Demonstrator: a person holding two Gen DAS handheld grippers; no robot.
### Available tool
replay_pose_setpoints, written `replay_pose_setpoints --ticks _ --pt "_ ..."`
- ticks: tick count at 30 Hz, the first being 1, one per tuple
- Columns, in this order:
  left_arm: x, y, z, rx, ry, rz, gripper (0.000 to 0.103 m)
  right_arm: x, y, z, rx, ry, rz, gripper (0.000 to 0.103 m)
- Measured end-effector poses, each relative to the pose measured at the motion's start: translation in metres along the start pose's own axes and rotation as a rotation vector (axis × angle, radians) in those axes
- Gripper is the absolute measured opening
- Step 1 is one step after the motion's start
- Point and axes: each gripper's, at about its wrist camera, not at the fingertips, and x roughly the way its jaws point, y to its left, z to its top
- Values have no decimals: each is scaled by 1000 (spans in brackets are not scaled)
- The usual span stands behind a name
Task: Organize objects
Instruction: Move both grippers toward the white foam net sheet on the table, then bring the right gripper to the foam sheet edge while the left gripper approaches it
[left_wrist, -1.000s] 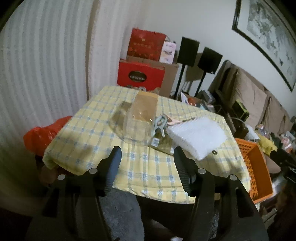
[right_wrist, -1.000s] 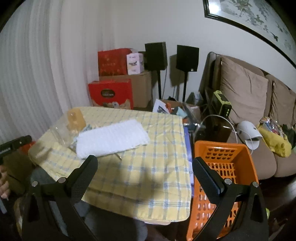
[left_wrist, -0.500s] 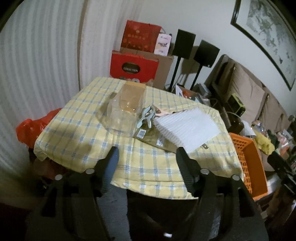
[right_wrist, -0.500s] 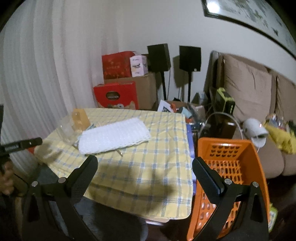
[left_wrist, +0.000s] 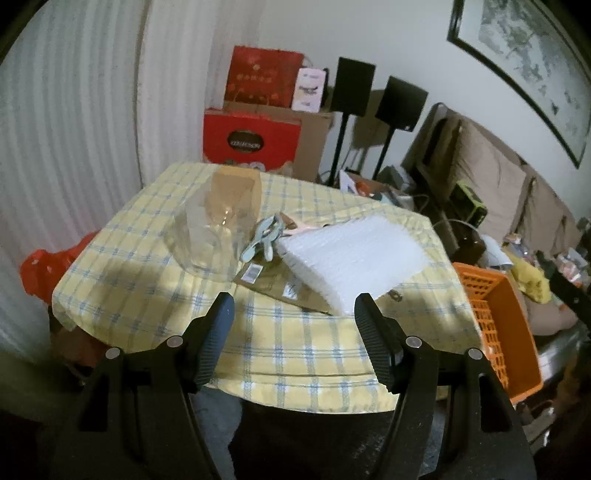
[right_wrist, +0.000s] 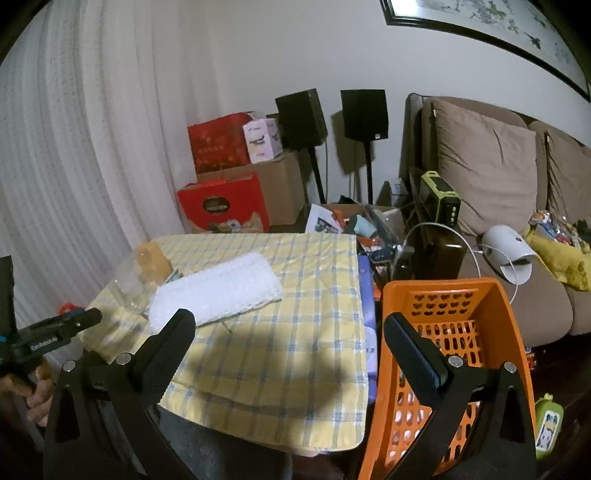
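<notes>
Left claw (left_wrist: 293, 314) spread wide, empty, above yellow checked tabletop (left_wrist: 147, 280). Right claw (right_wrist: 288, 332) likewise agape, holding nothing. Clear glass jar (left_wrist: 218, 229) beside white bubble-wrap sheet (left_wrist: 351, 254), orange plastic basket (right_wrist: 443, 291) alongside

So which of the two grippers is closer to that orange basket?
Right. The right gripper hangs by the orange basket, one finger in front of it. The left gripper faces the table's far side, basket off to its right.

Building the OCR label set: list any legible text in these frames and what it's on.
"COLLECTION", blurred and only roughly legible: oval label on the lower red gift box.
Upper red box: gold characters, unreadable.
White carton: print too small.
Barcode tags on the brown packet: unreadable.
Left gripper body: white lettering, blurred.
</notes>
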Motion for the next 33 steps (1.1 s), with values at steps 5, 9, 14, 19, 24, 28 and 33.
replay_pose_setpoints --ticks 5,9,14,19,24,28,33 --pt "9 7 1 -39 28 -25 64 13 1 4 -2 23 1 103" --pt "12 8 0 -47 8 -65 73 25 3 3 -28 43 -13 103" --pt "21 6 -3 -47 24 -68 73 37 1 3 -40 52 -23 103" --pt "25 3 -5 -44 26 -36 73 48 -10 3 0 48 -20 103" --pt "32 -6 -12 -27 56 -45 73 57 -20 3 11 50 -32 103" --pt "36 -10 -10 -12 64 -33 73 61 -28 3 27 45 -40 103" --pt "37 -1 -3 -49 63 -10 75 62 -34 3 67 42 -37 103"
